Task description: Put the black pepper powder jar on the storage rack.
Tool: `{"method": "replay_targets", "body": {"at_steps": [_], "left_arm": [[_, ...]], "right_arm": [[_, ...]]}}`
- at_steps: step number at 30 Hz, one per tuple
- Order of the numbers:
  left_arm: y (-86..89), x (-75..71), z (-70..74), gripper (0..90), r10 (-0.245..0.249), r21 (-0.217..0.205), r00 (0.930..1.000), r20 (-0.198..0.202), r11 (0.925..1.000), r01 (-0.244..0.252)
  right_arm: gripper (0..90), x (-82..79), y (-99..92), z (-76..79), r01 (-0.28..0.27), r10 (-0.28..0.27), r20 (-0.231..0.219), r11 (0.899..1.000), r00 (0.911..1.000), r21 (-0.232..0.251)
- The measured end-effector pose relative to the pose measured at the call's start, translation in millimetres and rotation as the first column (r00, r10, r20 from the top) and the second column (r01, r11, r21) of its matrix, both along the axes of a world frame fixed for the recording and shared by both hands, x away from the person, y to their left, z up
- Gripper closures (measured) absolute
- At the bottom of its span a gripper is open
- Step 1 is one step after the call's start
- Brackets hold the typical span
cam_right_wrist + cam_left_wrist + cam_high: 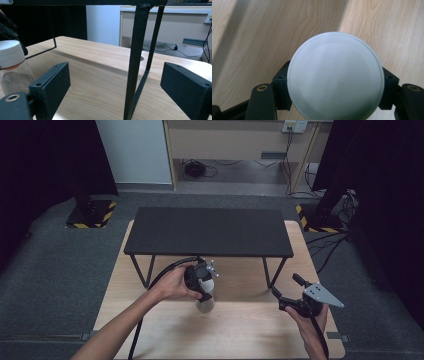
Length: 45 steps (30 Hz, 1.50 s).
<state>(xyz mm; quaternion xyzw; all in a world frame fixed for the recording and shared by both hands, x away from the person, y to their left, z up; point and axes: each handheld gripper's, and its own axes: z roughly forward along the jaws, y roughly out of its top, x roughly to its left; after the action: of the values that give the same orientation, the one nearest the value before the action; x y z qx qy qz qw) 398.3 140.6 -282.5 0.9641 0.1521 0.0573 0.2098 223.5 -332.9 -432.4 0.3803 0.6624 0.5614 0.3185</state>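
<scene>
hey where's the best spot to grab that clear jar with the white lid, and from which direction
Probably by the white lid, coming straight down from above. The jar stands upright on the wooden table, and its round lid is the top part, free on all sides. The left gripper already does so, one of its fingers on each side of the rim.

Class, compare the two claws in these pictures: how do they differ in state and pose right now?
The left claw is shut on the white lid of a clear jar; the right claw stands open on nothing. The left claw points down over the jar; the right claw points roughly level toward the black shelf's leg. Both are hand-held, with black jaws.
</scene>
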Motion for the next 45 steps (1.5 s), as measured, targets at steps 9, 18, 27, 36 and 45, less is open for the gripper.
{"method": "replay_targets", "body": {"at_steps": [9,18,27,36,45], "left_arm": [[-0.9,-4.6,1.6,32.8,-0.010,0.009,0.9999,0.004,0.9999,0.010],[4.4,-13.8,20.5,33.0,-0.040,-0.013,0.9991,-0.011,0.9991,0.040],[11.6,-29.9,61.1,33.1,-0.047,-0.037,0.9987,0.020,0.9982,0.048],[19.9,-43.0,106.5,33.1,-0.032,-0.045,0.9993,0.020,0.9984,0.033],[28.0,-52.3,159.3,33.1,-0.009,-0.075,0.9991,0.042,0.9971,0.012]], "right_arm": [[9.3,0.4,0.1,-0.4,-0.002,0.002,-0.003,1.000,1.0000,-0.002],[9.4,0.5,-0.4,-1.1,0.000,0.000,-0.004,1.000,1.0000,0.001],[9.7,1.4,2.9,-1.2,-0.013,0.013,-0.014,1.000,0.9998,-0.014],[9.8,0.6,3.9,-1.6,-0.017,0.016,-0.020,0.999,0.9997,-0.030],[10.0,0.9,5.3,-1.6,-0.024,0.023,-0.021,0.999,0.9995,-0.031]]}}
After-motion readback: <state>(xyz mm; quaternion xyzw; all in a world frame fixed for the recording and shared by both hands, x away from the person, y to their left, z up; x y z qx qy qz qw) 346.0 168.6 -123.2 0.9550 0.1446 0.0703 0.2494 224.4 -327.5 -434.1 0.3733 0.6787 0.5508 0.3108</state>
